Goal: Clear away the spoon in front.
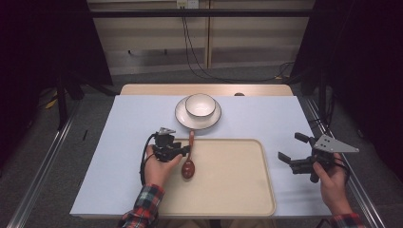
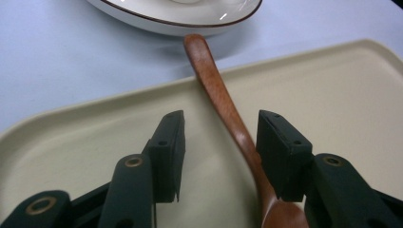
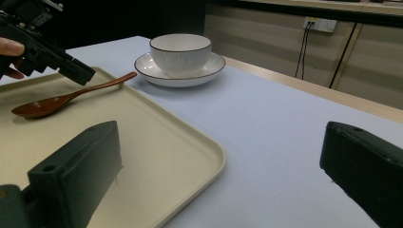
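A brown wooden spoon (image 1: pixel 189 161) lies in the beige tray (image 1: pixel 228 185), its handle tip resting over the tray's far rim close to the plate. My left gripper (image 1: pixel 182 151) stands open over the tray's left part. In the left gripper view the spoon (image 2: pixel 223 99) runs between the jaws, right beside the right-hand pad (image 2: pixel 280 147) and well apart from the other. The right gripper view shows the spoon (image 3: pixel 62 99) and the left gripper (image 3: pixel 76 71) above its handle. My right gripper (image 1: pixel 291 146) is held wide open to the right of the tray, with nothing between its fingers.
A white bowl (image 1: pixel 200 104) sits on a white plate (image 1: pixel 183 116) beyond the tray, on the pale blue mat (image 1: pixel 133 123). The table's wooden far edge (image 1: pixel 157 89) and dark floor lie beyond. Metal rails run along both sides.
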The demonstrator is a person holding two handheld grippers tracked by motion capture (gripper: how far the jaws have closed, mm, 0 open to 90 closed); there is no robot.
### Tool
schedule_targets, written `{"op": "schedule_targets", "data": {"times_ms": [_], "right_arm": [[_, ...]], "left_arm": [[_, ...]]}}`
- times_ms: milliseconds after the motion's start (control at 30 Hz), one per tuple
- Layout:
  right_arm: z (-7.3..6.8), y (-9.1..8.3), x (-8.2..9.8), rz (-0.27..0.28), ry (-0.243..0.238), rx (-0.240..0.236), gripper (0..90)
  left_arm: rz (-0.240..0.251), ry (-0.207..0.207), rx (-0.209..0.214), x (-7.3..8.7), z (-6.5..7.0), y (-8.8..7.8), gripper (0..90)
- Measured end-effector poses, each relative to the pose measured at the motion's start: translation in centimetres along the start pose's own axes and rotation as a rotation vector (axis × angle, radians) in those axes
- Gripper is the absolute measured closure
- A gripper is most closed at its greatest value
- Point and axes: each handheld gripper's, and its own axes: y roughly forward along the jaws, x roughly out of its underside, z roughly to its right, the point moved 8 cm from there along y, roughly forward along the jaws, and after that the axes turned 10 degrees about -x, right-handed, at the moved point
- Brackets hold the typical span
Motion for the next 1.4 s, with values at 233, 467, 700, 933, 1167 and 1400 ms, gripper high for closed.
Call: {"op": "schedule_targets", "data": {"times_ms": [233,467,700,933,1167,1400], "right_arm": [[0.0,-0.2,0.0,-0.005,-0.004,-0.007,0.0],[-0.1,-0.2,0.0,-0.004,-0.005,-0.01,0.0],[-0.1,-0.3,0.0,-0.01,-0.009,-0.017,0.0],[-0.2,-0.2,0.0,-0.009,-0.006,-0.025,0.0],[-0.2,-0.2,-0.1,-0.004,-0.007,-0.015,0.0],[-0.3,-0.1,-0.3,0.0,-0.011,-0.03,0.0]], "left_arm": [[-0.014,-0.025,-0.017,0.0,0.7,1.0,55.5],[-0.058,-0.006,-0.032,0.4,1.2,1.0,67.4],[-0.1,-0.048,-0.015,1.0,1.1,0.4,79.0],[-0.12,-0.076,-0.002,1.9,0.7,-0.6,80.0],[-0.124,-0.117,-0.018,2.9,0.0,-1.8,80.2],[-0.134,-0.148,-0.028,4.1,0.0,-3.2,82.2]]}}
